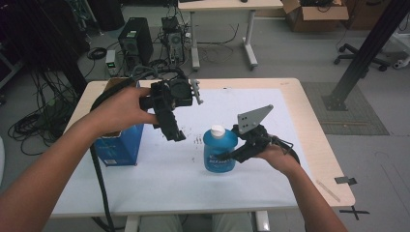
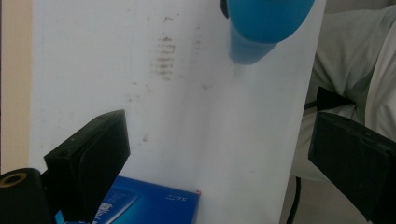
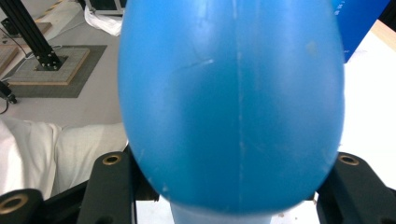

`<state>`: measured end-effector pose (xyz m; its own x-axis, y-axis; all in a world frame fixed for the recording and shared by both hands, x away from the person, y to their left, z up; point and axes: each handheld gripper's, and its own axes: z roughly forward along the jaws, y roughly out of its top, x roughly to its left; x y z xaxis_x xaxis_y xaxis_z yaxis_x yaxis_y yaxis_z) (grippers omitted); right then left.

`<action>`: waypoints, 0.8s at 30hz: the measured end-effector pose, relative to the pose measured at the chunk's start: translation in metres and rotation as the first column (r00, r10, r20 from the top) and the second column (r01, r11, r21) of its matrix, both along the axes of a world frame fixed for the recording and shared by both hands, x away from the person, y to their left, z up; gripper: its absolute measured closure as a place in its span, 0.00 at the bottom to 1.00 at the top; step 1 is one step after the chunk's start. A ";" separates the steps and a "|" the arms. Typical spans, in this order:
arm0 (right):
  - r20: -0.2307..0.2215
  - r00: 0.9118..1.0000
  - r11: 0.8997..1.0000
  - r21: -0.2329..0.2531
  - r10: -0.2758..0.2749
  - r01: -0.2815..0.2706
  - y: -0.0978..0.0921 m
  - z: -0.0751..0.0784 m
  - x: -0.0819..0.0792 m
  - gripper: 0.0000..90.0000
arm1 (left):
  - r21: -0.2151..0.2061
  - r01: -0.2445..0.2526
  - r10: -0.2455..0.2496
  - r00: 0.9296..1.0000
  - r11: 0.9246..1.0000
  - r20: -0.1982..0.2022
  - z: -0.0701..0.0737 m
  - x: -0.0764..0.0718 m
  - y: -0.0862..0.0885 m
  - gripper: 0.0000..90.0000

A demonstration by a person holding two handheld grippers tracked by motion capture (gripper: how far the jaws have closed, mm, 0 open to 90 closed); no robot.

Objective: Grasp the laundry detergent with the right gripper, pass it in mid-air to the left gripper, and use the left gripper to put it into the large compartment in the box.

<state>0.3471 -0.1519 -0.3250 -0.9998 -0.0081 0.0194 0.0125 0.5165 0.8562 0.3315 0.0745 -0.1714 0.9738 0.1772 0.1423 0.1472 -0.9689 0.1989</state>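
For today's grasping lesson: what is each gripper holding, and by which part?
The right gripper clamps the blue bottle by its lower body. The left gripper is open above the table, holding nothing.

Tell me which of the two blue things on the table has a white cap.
The blue bottle, held by the right gripper. The blue box at the left has no cap.

Place: this is looking like a lab or a work room for testing machines.
Floor: a black computer tower [image 1: 134,41] is standing on the grey floor past the far edge of the table [image 1: 309,125], with many cables [image 1: 34,121] lying around it.
Frame: a black metal beam [image 1: 367,48] is leaning up from a base plate on a mat at the right.
Other things: a cardboard box [image 1: 314,14], a second table [image 1: 227,6] and an office chair's wheels [image 1: 360,55] are sitting far back.
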 end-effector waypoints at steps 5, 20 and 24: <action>0.001 1.000 1.000 -0.005 0.009 -0.009 0.006 0.000 0.001 0.48 | 0.004 0.019 -0.019 1.000 1.000 -0.009 -0.001 -0.003 -0.005 0.07; 0.000 0.999 0.999 -0.002 0.050 -0.050 0.027 0.004 0.005 0.48 | -0.001 0.047 -0.047 0.999 0.999 -0.027 -0.003 -0.007 -0.011 0.07; -0.004 0.998 0.998 -0.003 0.061 -0.061 0.032 0.004 0.006 0.48 | 0.000 0.052 -0.052 0.998 0.999 -0.028 -0.003 -0.008 -0.012 0.07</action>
<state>0.3529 -0.1199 -0.3206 -0.9973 -0.0692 0.0230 -0.0163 0.5189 0.8547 0.3238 0.0622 -0.1747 0.9854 0.1257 0.1152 0.1016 -0.9755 0.1950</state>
